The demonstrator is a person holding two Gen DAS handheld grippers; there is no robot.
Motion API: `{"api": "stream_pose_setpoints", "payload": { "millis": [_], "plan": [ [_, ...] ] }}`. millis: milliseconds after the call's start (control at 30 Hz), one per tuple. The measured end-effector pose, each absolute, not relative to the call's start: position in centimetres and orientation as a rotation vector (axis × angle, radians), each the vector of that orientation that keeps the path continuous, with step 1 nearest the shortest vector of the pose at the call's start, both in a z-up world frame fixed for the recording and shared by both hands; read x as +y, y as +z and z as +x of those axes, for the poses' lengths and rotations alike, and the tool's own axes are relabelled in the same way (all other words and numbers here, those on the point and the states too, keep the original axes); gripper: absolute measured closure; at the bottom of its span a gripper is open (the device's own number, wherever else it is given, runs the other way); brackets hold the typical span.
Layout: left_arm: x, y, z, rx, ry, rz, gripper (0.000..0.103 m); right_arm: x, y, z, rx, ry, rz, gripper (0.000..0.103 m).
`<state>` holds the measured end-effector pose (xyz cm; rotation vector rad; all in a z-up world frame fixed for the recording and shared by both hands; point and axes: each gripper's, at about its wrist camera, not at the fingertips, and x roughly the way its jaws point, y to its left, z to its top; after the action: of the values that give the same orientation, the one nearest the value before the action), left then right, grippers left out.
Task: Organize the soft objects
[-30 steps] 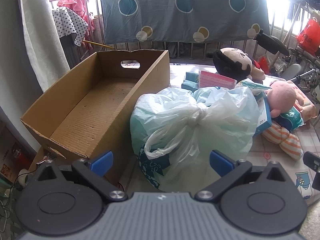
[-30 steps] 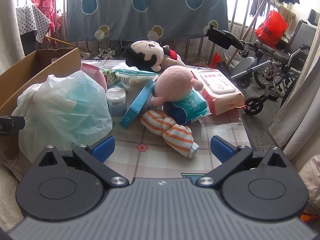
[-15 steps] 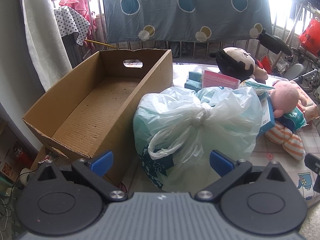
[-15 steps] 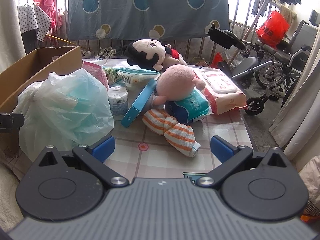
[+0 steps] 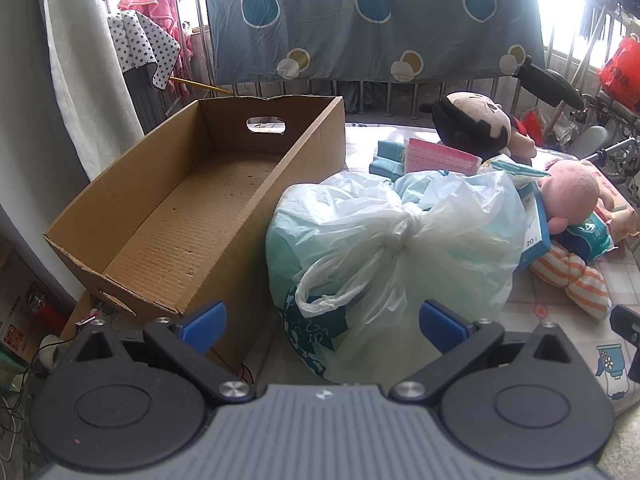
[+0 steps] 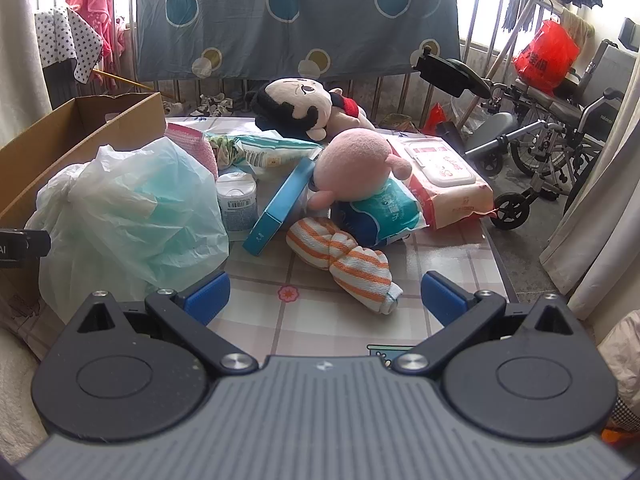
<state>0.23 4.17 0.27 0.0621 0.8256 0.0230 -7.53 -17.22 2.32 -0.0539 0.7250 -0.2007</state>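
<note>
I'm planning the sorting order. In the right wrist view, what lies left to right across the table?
Cardboard box → tied plastic bag → white roll → blue box → pink plush → wipes pack.

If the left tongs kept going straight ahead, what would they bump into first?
Most likely the knotted plastic bag, sitting right in front of the open left tongs. Exact depth is hard to judge.

Spotted grey sheet (image 6: 296, 16) on railing; wheelchair (image 6: 560, 120) beside table
</note>
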Motion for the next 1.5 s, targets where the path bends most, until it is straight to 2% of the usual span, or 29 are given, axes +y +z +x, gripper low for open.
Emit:
{"api": "stream_pose_setpoints", "payload": {
  "millis": [1133,1500],
  "plan": [
    [3.9,-0.1,0.7,0.835,0.04,0.084,0.0,-17.9,1.6,-6.5,0.742,-0.189,-0.024,0.001],
    [0.0,1.2,0.4,0.752,-0.013,0.2,0.0,-21.1,0.3,-5.8,0.75,-0.196,0.066,0.001]
  ]
}}
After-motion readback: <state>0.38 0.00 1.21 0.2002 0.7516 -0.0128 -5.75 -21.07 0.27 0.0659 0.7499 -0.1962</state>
